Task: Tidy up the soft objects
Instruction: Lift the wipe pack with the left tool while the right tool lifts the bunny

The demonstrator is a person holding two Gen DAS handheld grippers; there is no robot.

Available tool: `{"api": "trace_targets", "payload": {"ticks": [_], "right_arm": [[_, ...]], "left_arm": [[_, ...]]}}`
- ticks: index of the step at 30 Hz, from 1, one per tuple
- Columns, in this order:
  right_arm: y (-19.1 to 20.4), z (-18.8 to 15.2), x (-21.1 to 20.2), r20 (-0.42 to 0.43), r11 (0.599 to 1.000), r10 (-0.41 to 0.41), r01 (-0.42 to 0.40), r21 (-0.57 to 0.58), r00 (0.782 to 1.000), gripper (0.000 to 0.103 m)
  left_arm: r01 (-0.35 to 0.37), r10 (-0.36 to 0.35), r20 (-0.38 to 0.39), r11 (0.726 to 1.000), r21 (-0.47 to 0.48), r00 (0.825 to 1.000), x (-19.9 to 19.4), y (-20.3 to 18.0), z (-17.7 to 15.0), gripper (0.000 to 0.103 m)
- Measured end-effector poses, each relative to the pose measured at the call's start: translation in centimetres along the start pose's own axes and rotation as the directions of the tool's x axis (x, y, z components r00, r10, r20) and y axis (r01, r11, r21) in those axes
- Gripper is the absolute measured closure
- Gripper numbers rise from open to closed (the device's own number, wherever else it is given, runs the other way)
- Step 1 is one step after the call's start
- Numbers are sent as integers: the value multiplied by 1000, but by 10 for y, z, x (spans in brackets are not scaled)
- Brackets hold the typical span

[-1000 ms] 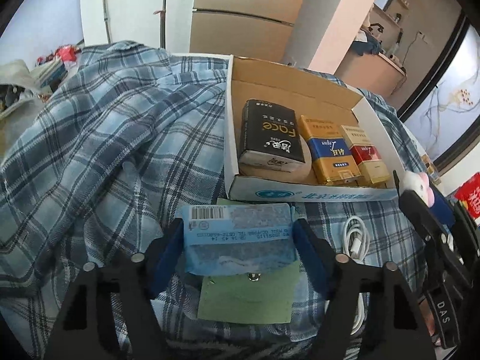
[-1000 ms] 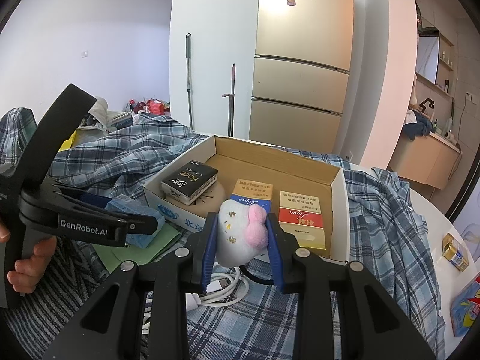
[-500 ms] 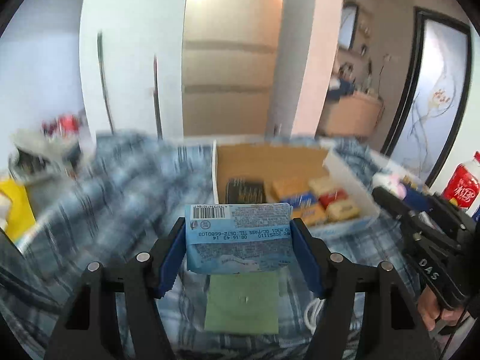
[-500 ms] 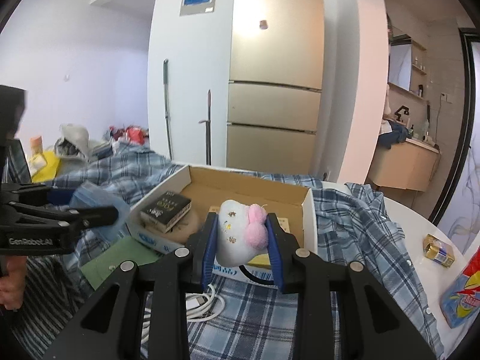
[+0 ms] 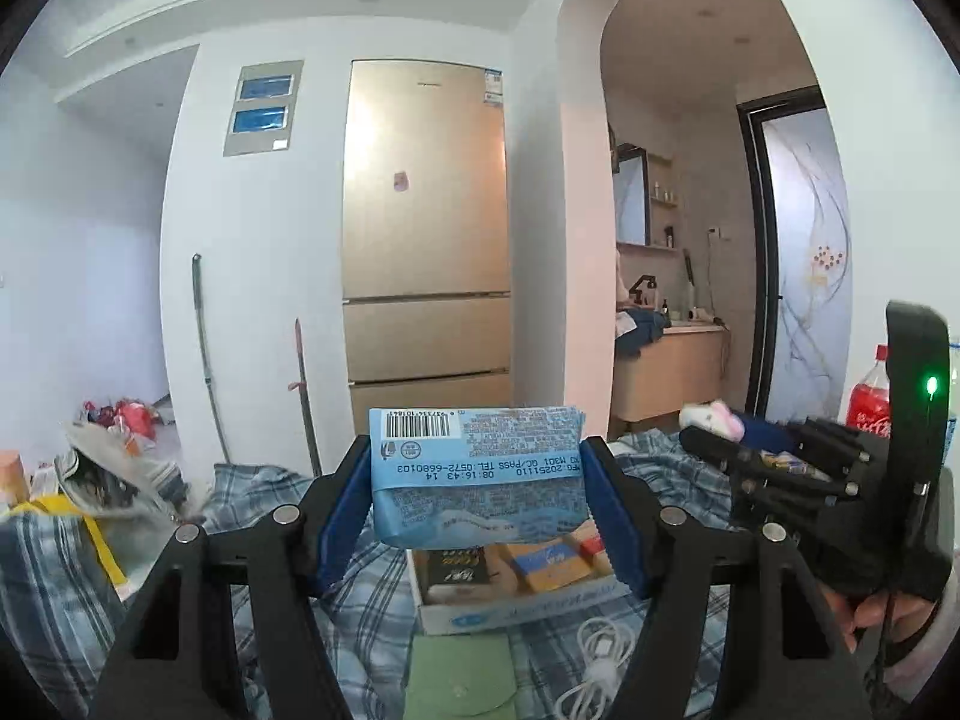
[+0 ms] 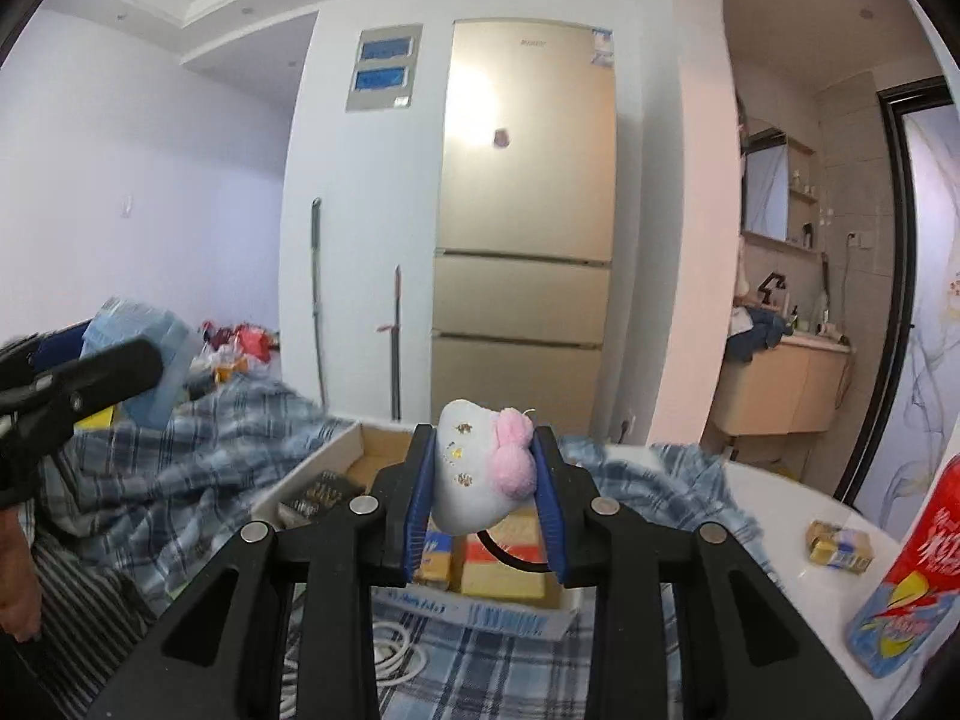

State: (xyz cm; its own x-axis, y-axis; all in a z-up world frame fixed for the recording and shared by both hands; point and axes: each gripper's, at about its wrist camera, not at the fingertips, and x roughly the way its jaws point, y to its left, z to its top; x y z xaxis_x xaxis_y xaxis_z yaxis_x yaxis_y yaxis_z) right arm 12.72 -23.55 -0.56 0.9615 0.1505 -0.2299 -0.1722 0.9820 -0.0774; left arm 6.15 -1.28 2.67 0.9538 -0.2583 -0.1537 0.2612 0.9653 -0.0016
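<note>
My left gripper (image 5: 478,489) is shut on a light blue tissue pack (image 5: 477,474), held in the air above the plaid cloth. The pack (image 6: 141,360) also shows at the left of the right wrist view, between the left gripper's dark fingers (image 6: 90,375). My right gripper (image 6: 483,495) is shut on a small white plush toy with a pink bow (image 6: 480,471), a black loop hanging under it. That toy (image 5: 711,420) appears at the right of the left wrist view. Below both sits an open cardboard box (image 5: 522,609) holding several small packets.
A blue plaid shirt (image 6: 198,456) covers the table. A green card (image 5: 459,681) and a white cable (image 5: 600,669) lie in front of the box. A red bottle (image 6: 906,570) and a small gold packet (image 6: 840,543) stand at the right. A fridge (image 5: 426,276) is behind.
Both grippers rose and tilted up toward level, so the box sank low in view. The left one lifted the tissue pack off the green card. The plush toy stayed gripped.
</note>
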Motion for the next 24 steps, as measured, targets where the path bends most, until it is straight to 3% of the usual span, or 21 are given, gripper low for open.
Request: {"api": "trace_targets", "payload": {"ticks": [2, 4, 12, 15, 18, 24], "right_arm": [[-8, 15, -5, 1, 1000, 9, -9, 20, 1000, 73], [-9, 31, -1, -52, 999, 43, -42, 3, 998, 73], [-23, 84, -1, 24, 999, 12, -13, 33, 1000, 73], [-30, 105, 8, 54, 998, 3, -6, 60, 999, 73], [-36, 122, 23, 77, 997, -8, 2, 83, 997, 73], [-47, 119, 53, 86, 989, -35, 22, 149, 996, 73]], "left_arm": [[27, -27, -7, 1000, -9, 1000, 0, -3, 10, 33], [51, -51, -1, 999, 0, 999, 1, -8, 20, 33], [15, -15, 44, 1000, 12, 999, 17, -26, 69, 33], [-43, 44, 47, 999, -10, 998, 37, -28, 88, 33], [-27, 29, 63, 999, -23, 998, 61, -28, 103, 33], [-38, 38, 60, 999, -4, 997, 99, -30, 106, 33]]}}
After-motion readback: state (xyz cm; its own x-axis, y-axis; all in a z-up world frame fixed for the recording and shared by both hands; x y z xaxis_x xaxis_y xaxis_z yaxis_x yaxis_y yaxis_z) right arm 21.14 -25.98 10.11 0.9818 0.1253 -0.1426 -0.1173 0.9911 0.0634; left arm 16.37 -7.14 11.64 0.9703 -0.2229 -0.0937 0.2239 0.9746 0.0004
